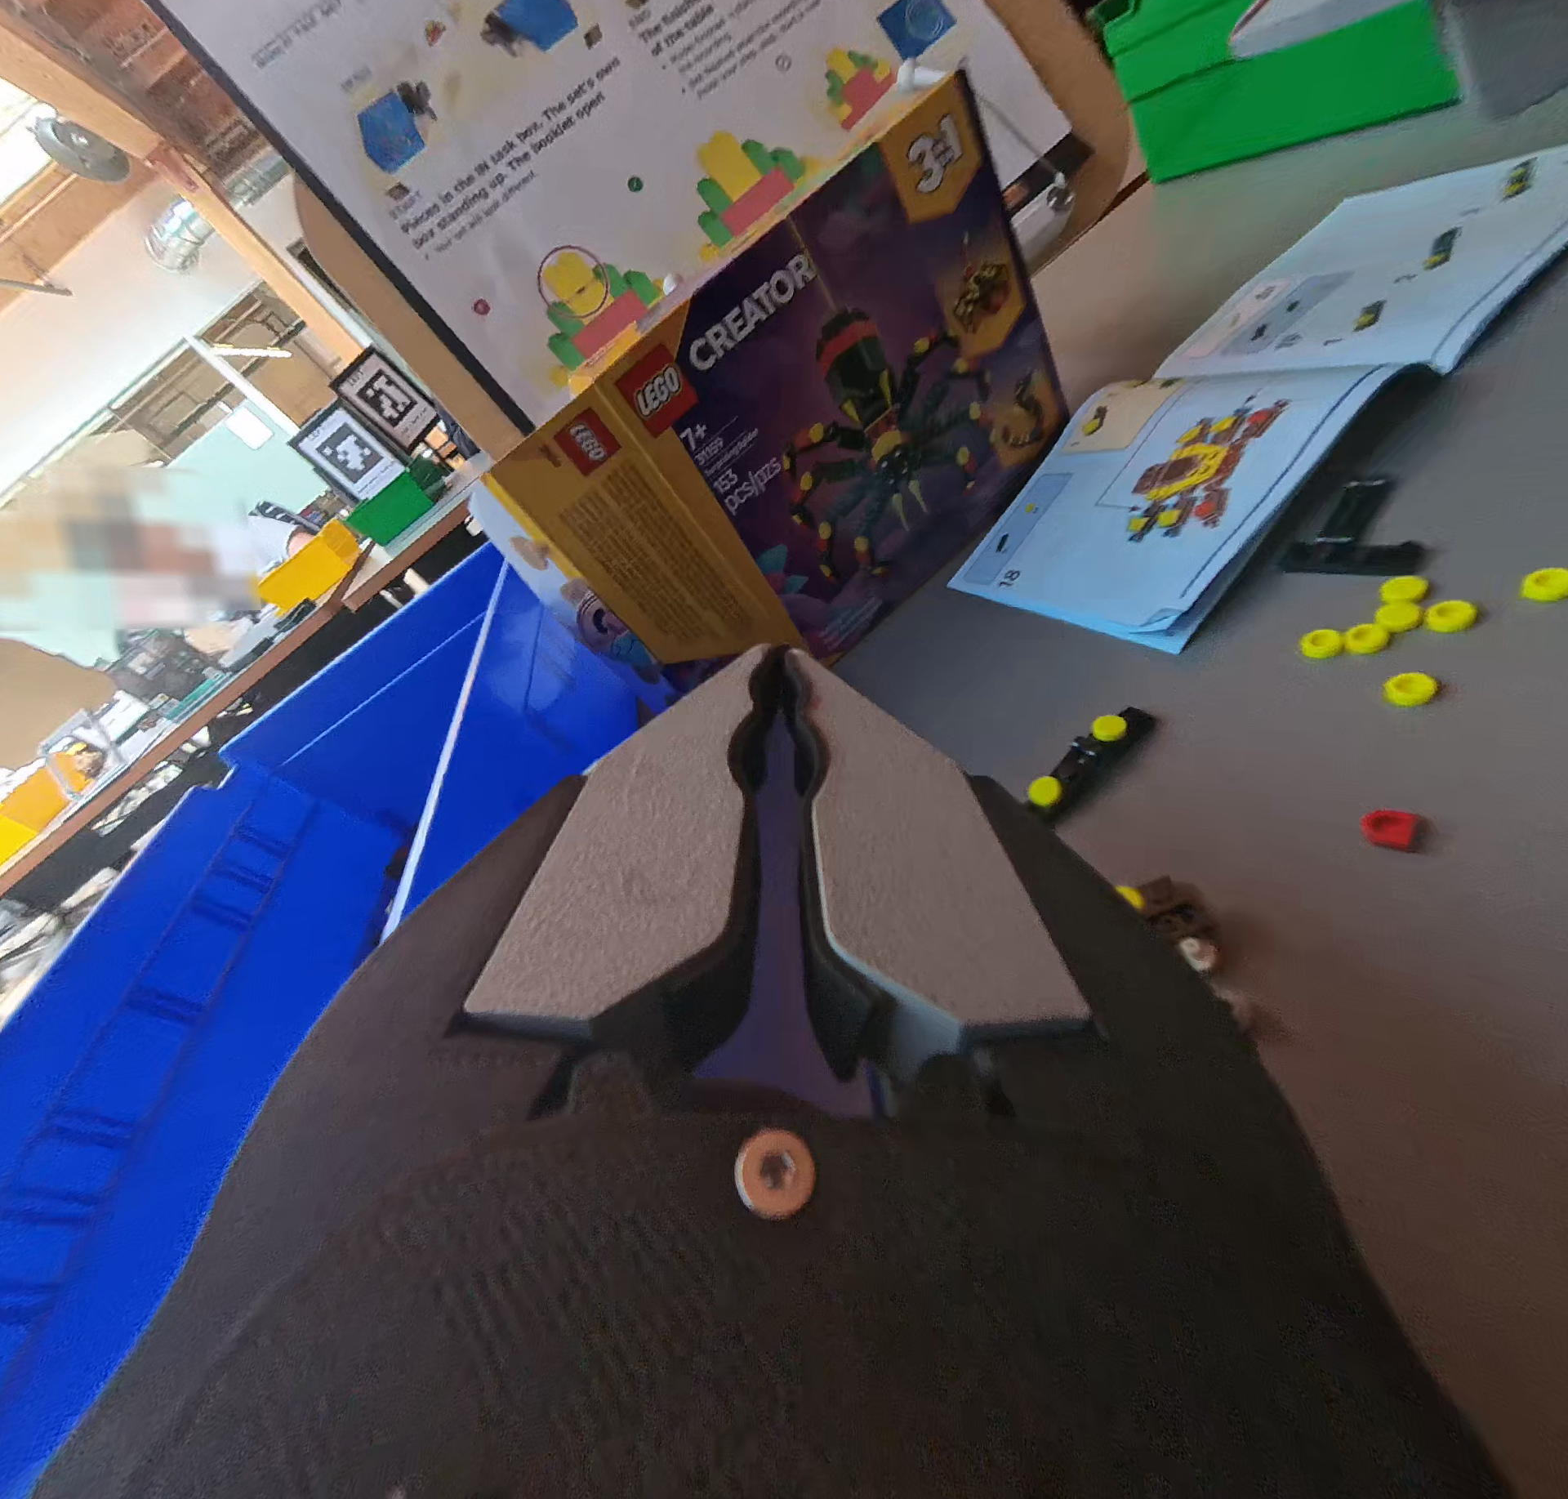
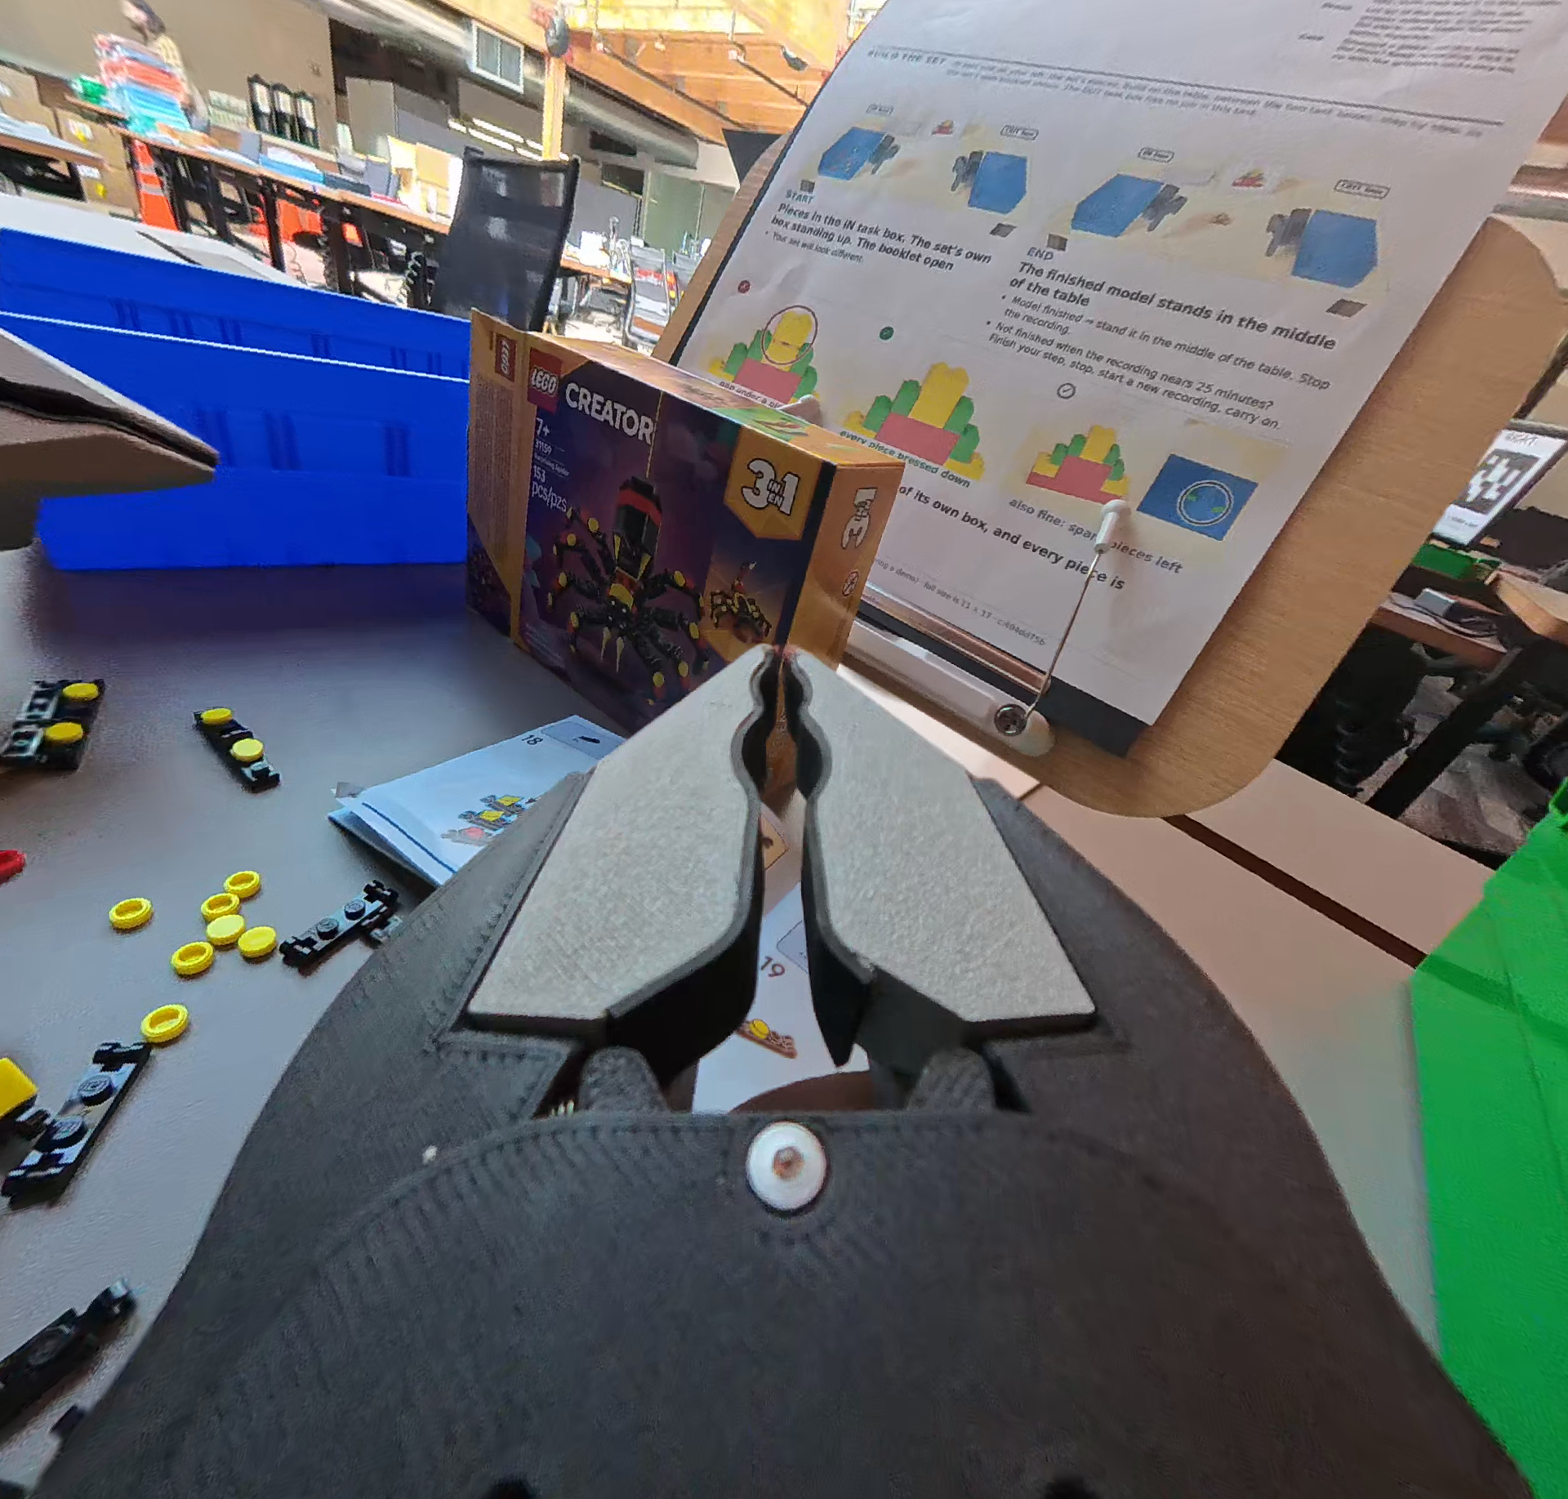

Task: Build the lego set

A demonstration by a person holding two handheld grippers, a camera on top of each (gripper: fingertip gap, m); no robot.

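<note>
My left gripper [image 1: 781, 654] is shut, its fingertips meeting, raised over the grey table [image 1: 1103, 1119] in front of the lego set box [image 1: 848, 440]. My right gripper [image 2: 781, 652] is shut too, fingertips together, above the open instruction booklet [image 2: 458, 805] and facing the box [image 2: 662, 508]. Loose yellow round tiles [image 2: 225, 915] lie on the table to its left, and also show in the left wrist view [image 1: 1391, 618]. A black plate with two yellow tiles [image 1: 1094, 758] lies right of the left gripper, with a small red piece [image 1: 1391, 830] nearby. Several black plates [image 2: 344, 923] lie among the tiles.
A blue bin [image 1: 254, 864] stands left of the box and shows in the right wrist view [image 2: 238, 406]. A green bin [image 2: 1493, 1119] sits at the right. A wooden stand with a printed sheet [image 2: 1103, 355] rises behind the box. The booklet [image 1: 1188, 482] lies open. There is about 20 centimetres between the tips of the two grippers. My right tips are about 20 centimetres from the small red piece [image 1: 1391, 830], my left tips only 12 centimetres.
</note>
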